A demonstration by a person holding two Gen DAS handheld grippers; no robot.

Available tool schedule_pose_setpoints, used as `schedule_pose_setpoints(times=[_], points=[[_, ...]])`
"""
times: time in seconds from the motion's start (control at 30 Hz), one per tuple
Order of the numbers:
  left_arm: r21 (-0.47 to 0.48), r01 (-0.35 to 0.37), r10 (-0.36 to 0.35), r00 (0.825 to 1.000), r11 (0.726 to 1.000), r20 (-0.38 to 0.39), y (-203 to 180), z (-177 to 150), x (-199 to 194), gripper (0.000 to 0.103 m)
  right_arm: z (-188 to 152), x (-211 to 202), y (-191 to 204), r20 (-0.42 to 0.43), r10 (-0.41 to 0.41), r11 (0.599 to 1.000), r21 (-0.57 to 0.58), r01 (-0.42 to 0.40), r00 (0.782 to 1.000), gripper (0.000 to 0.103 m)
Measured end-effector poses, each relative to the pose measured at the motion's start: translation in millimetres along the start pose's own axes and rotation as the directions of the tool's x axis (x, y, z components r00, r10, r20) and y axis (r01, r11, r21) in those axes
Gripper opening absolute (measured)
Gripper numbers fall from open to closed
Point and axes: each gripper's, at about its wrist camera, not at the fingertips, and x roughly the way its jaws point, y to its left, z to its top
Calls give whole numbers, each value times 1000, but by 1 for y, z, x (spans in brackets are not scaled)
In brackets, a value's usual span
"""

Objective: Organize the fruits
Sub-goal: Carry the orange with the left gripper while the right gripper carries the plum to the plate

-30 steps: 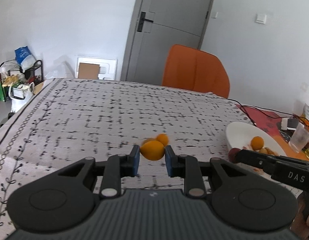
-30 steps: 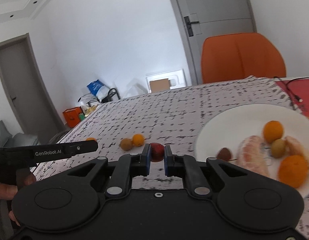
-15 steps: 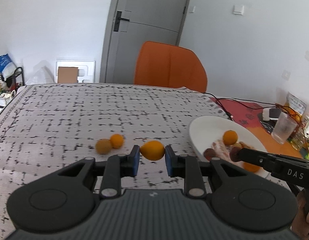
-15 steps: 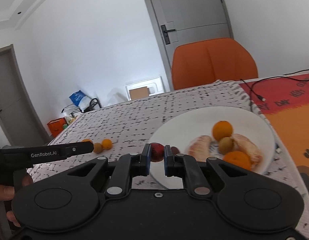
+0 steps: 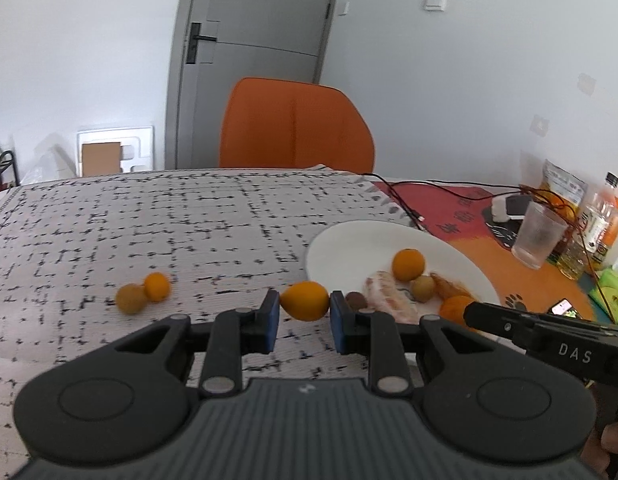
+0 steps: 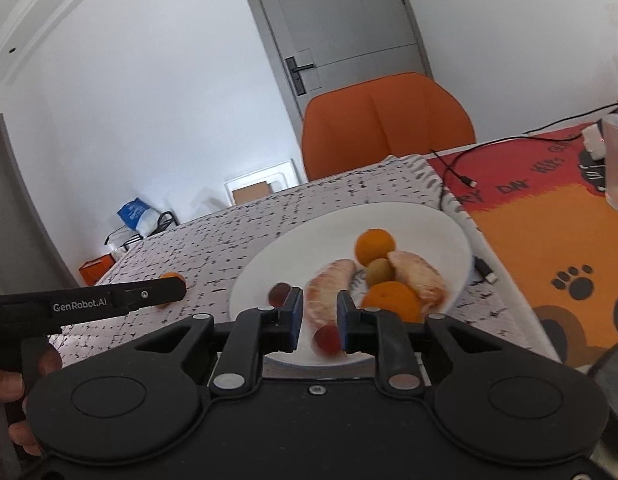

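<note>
Desk: checked cloth [image 5: 149,220], white plate [image 6: 301,248] holding fruit.
Blurred: small red fruit [image 6: 327,338].
Left hand-held gripper [image 5: 304,312]: clamps an orange fruit [image 5: 304,301] beside the plate.
Right hand-held gripper [image 6: 317,320]: jaws just opening; red fruit between them, against the right pad, over the plate.

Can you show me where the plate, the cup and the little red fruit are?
plate [image 6: 429,220], right wrist view, far rim.
cup [image 5: 539,236], left wrist view, side wall.
red fruit [image 6: 327,338], right wrist view, middle.

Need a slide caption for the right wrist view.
Right gripper, jaws just opened, drops a small red fruit onto the white plate.
</note>
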Motion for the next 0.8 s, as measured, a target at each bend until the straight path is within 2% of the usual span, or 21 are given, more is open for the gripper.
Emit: schedule_pose_setpoints(times=[0.53,0.8], points=[[60,70,-69,997,996,-18,-34,3,18,25,-4,-6,-8,13,5,1000,16,-5,1000,22],[51,56,-56,998,997,-1,-32,5,12,29,-6,-7,-10,16,9,1000,30,-9,1000,27]])
